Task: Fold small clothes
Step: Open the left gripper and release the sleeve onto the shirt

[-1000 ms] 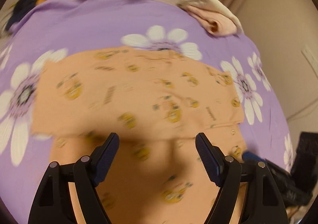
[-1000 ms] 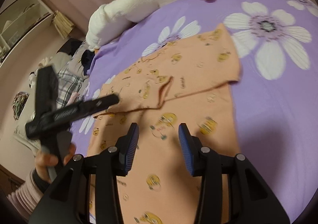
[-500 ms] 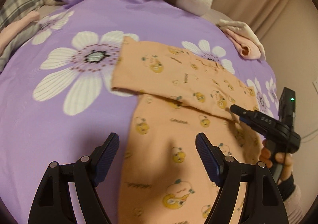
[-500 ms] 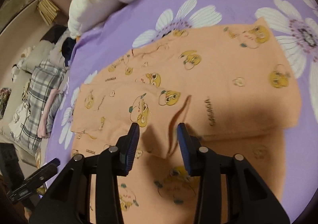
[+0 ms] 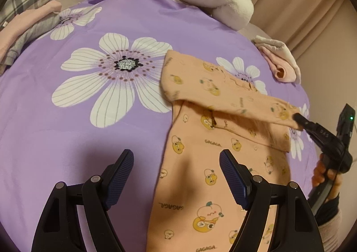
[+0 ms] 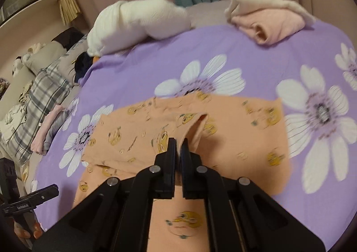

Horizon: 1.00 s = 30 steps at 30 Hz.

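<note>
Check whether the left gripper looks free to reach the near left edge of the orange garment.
Probably yes. The left gripper hangs open and empty right over that edge of the orange garment, with only bare purple sheet beside it. The right gripper pinches a fold further over, out of the way.

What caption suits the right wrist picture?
Right gripper pinches a fold of the peach cartoon-print garment on the purple flowered bedspread.

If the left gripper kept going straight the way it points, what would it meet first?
Most likely the orange printed garment lying flat on the purple floral bedsheet: the open left gripper straddles the garment's left edge. Depth is hard to judge.
</note>
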### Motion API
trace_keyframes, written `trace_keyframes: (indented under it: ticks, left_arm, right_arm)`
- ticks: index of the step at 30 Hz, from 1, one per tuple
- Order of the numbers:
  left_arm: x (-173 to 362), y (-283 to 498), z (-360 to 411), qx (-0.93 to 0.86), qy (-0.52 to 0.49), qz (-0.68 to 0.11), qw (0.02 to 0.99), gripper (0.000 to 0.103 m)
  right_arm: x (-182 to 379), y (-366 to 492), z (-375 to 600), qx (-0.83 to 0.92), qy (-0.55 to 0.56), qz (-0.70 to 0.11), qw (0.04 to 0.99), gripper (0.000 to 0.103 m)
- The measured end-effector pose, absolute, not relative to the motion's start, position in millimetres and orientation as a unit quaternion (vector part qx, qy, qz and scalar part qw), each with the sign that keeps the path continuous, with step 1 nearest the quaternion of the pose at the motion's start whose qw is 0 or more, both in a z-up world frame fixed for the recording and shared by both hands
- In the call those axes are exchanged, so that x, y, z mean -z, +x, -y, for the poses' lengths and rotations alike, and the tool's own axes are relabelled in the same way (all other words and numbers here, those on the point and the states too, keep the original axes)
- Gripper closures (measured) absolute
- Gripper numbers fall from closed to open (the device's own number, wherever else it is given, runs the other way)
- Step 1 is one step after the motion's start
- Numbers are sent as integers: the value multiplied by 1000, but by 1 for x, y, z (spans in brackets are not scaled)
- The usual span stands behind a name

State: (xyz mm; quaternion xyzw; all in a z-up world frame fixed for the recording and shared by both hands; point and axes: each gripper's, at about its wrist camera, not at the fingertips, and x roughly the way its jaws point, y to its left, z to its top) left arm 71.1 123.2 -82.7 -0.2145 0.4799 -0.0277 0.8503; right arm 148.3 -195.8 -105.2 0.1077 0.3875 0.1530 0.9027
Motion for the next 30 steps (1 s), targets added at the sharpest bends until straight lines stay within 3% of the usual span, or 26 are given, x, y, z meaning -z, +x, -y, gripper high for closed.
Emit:
trace_keyframes:
  ticks: [10,13,14,24,28,30]
  left_arm:
    - [86,91,-108,38,-193,-491,849,25]
    - [85,107,-96,50,-176,-494,850,25]
    - [85,112,-94,52,-172,-495,850,24]
    - [94,165,-69,70,-161,-487,856,25]
    - [109,178,-67,61,-156,-499,850,44]
    - [119,180,-69,54,-148,-509,846,45]
  right_arm:
    - [131,155,225,-106,105,-418,896,97]
    - [147,161,231,-78,107,-445,885,93]
    - [152,163,235,-71,113,-454,881,87]
    - [145,147,237,-104,115,-417,895,85]
    - [163,143,219,-127,94,-440,884,87]
    - [174,142,214,-127,82,-452,879,87]
